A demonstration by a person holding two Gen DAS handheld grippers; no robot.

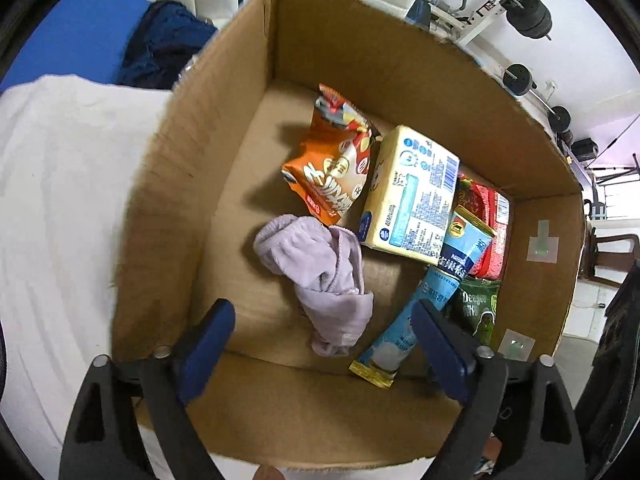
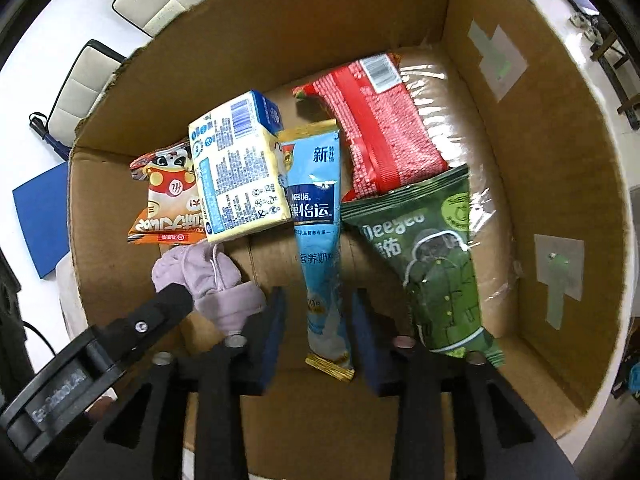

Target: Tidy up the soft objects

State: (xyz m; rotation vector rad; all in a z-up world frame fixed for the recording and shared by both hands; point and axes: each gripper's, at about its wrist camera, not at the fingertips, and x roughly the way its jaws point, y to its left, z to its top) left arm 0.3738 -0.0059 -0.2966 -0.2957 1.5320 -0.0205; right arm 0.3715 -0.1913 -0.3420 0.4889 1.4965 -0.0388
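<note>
An open cardboard box (image 1: 240, 120) holds a crumpled lilac cloth (image 1: 320, 268) on its floor. Beside the cloth lie an orange snack bag (image 1: 332, 168), a yellow pack (image 1: 412, 192), a blue sachet (image 1: 432, 292), a red pack (image 1: 492, 220) and a green pack (image 1: 480, 308). My left gripper (image 1: 320, 312) hangs open just above the cloth, its pads well clear of it. In the right wrist view my right gripper (image 2: 319, 300) stands partly open astride the lower end of the blue sachet (image 2: 320, 232), which lies flat on the box floor. The lilac cloth (image 2: 212, 276) sits to its left.
White bedding (image 1: 60, 200) lies left of the box, with a blue mat (image 1: 80, 36) and a dark garment (image 1: 164, 48) behind it. A weights rack (image 1: 528, 12) stands at the back right. The box walls (image 2: 520, 160) rise on all sides. Padded white chairs (image 2: 80, 92) stand beyond.
</note>
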